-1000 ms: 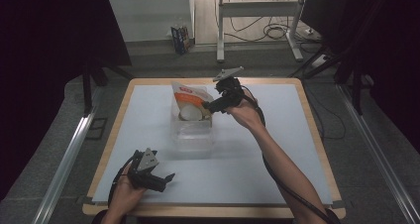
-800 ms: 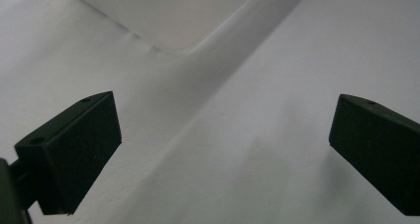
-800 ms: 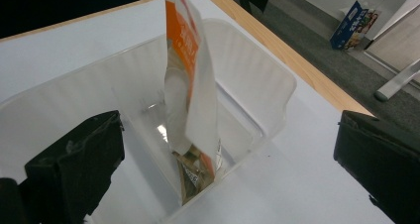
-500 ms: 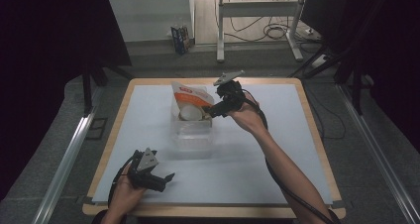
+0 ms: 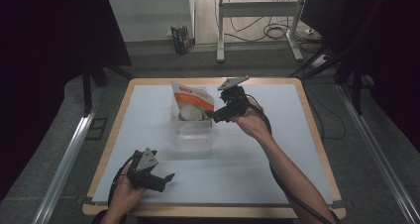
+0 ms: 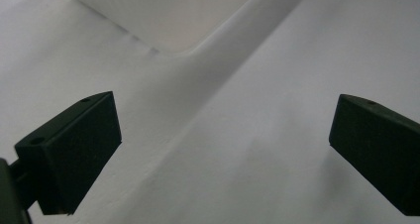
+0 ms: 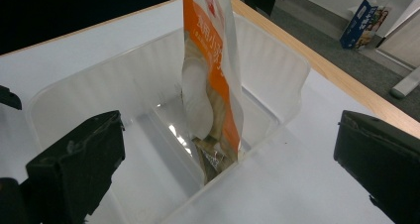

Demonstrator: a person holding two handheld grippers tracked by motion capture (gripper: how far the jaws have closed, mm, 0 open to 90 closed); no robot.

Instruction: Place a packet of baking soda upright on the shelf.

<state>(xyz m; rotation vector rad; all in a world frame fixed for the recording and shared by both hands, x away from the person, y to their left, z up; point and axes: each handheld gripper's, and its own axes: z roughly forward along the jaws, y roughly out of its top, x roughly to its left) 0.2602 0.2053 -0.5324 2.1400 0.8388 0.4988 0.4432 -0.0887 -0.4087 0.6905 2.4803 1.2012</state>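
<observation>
A wide white-topped table with a pale wooden rim is seen in the high view. Taken as the landmark, a clear, ribbed plastic tub stands near the middle of the table, a little toward its far side. Inside the tub, at its far end, a tall orange-and-white printed foil pouch stands upright, leaning against the far wall; in the right gripper view the pouch is seen edge-on, with its folded bottom resting on the tub floor.

The right gripper is held just beside the tub's right wall, pointed at the pouch. Its jaws are spread wide and nothing is grasped; the pouch lies between them in the gripper's own view but is not touched. The left gripper is held well apart from the tub, on the near-left side, low over the bare tabletop, its jaws likewise parted and empty.

The pouch is judged to be light, soft and crinkly, with a slippery film skin that will buckle under pressure. Its contents appear rounded and possibly crushable. It would best be taken by the flat sealed top edge, or pinched across the thin upper body, rather than squeezed at the filled lower part.
</observation>
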